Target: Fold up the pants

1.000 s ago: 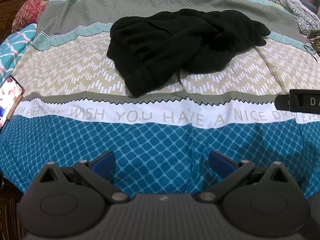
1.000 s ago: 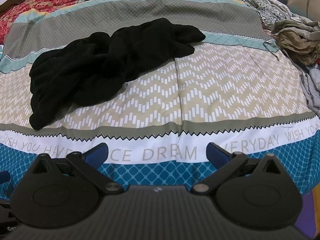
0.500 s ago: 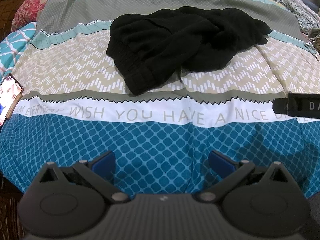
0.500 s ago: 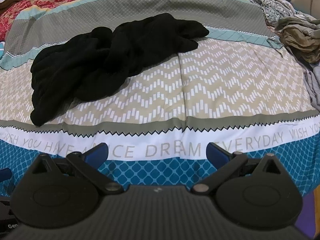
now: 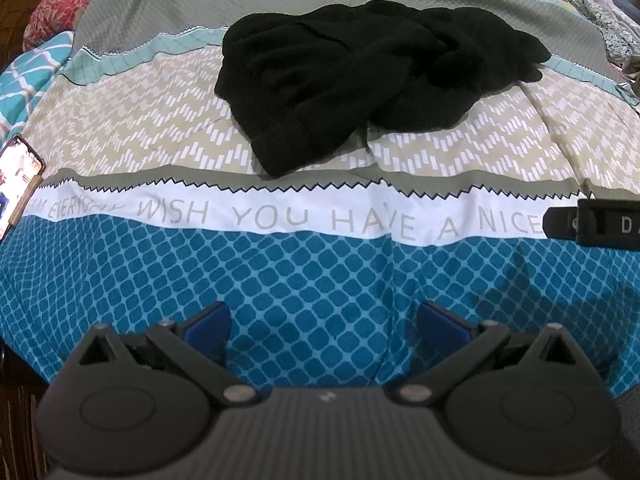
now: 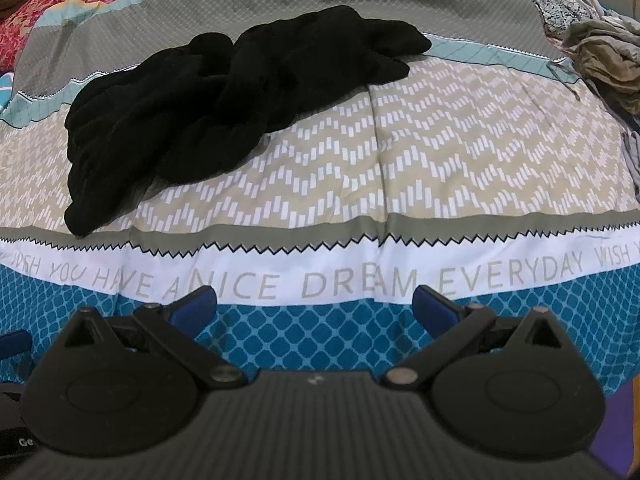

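Two grippers hover side by side over the near edge of the bed, both empty. On the left gripper (image 5: pixel 323 330) the blue fingers (image 5: pixel 208 326) are spread wide apart above the blue diamond-patterned band of the bedspread (image 5: pixel 320 280), with nothing between them. On the right gripper (image 6: pixel 314 306) the fingers (image 6: pixel 434 306) are spread just as wide, their tips over the white strip printed "WISH YOU HAVE A NICE DREAM EVERYDAY". From the left wrist view, a black part of the right gripper pokes in at the right edge, level with that white strip.

Well beyond both grippers, the black pants (image 5: pixel 368 76) lie in a crumpled, twisted heap across the beige zigzag band, reaching back onto the teal and grey bands. One thick hem or cuff end droops toward the zigzag border near the white strip; the other end trails off to the right. Nothing touches them.

At the far left edge of the bed a phone (image 5: pixel 18 182) lies with its screen lit. Off to the right, a pile of olive-grey clothes (image 6: pixel 604 52) sits bunched by the bedspread's edge.
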A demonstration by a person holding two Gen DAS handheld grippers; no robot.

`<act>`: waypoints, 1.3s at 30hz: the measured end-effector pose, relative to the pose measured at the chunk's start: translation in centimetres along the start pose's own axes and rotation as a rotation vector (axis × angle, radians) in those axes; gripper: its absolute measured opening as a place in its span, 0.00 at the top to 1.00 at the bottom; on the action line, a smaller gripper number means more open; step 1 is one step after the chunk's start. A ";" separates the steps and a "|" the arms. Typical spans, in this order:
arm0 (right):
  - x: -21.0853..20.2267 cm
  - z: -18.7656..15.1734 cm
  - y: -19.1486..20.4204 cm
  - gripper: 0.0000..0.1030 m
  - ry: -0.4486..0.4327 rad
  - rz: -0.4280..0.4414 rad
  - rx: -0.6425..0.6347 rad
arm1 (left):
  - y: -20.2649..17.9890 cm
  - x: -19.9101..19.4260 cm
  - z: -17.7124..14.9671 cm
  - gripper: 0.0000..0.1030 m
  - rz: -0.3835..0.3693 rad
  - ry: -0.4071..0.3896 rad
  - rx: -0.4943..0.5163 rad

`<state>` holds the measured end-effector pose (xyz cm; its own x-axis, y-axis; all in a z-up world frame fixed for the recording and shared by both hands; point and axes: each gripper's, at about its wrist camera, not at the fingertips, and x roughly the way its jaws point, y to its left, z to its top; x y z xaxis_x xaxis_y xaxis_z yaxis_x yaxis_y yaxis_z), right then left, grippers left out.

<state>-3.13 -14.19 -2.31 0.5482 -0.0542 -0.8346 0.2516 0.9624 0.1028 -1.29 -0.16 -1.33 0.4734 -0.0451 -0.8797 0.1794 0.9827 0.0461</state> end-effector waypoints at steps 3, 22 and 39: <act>0.1 0.0 0.0 0.00 0.003 0.001 0.000 | 0.0 0.1 0.0 0.00 -0.001 0.006 -0.001; 0.9 -0.3 0.2 0.00 0.035 0.002 -0.001 | 0.3 1.3 -0.2 0.00 -0.015 0.075 -0.019; 2.3 -0.6 0.0 0.00 0.094 -0.001 0.010 | 0.5 2.3 -0.3 0.00 -0.020 0.118 -0.034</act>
<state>-2.34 -14.11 -4.53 0.4704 -0.0296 -0.8820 0.2603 0.9596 0.1066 -0.42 0.27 -3.48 0.3646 -0.0448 -0.9301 0.1577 0.9874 0.0142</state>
